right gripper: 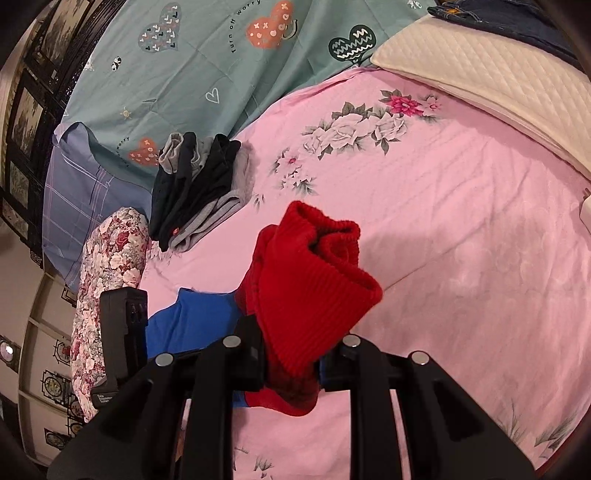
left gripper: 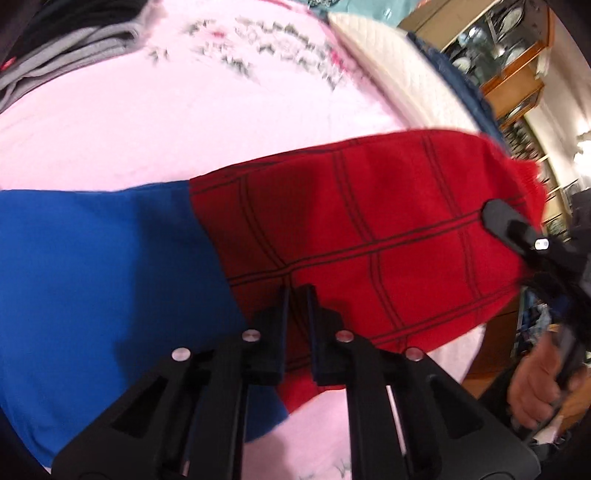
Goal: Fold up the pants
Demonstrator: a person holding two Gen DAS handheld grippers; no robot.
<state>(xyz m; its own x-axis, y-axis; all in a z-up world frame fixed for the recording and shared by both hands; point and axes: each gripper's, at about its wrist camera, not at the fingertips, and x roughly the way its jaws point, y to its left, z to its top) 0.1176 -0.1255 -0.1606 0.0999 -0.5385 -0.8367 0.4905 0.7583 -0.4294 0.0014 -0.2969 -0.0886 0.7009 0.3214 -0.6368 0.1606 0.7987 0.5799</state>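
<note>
The pants [left gripper: 351,229] are red with a black web pattern at the leg and blue higher up, stretched above a pink floral bed sheet [left gripper: 129,122]. My left gripper [left gripper: 297,299] is shut on the red fabric at the leg's near edge. My right gripper [right gripper: 291,354] is shut on the red ribbed cuff [right gripper: 317,273], which bunches up between its fingers; one of its fingers shows at the leg's right end in the left wrist view [left gripper: 509,225]. The blue part [right gripper: 192,325] hangs to the left, next to the left gripper's body [right gripper: 122,332].
A pile of folded grey and black clothes [right gripper: 199,192] lies on the pink sheet [right gripper: 443,221]. A cream quilted pillow [right gripper: 491,77] with dark jeans [right gripper: 517,18] on it sits far right. A teal heart-print duvet [right gripper: 207,55] and a floral pillow [right gripper: 110,288] lie at left.
</note>
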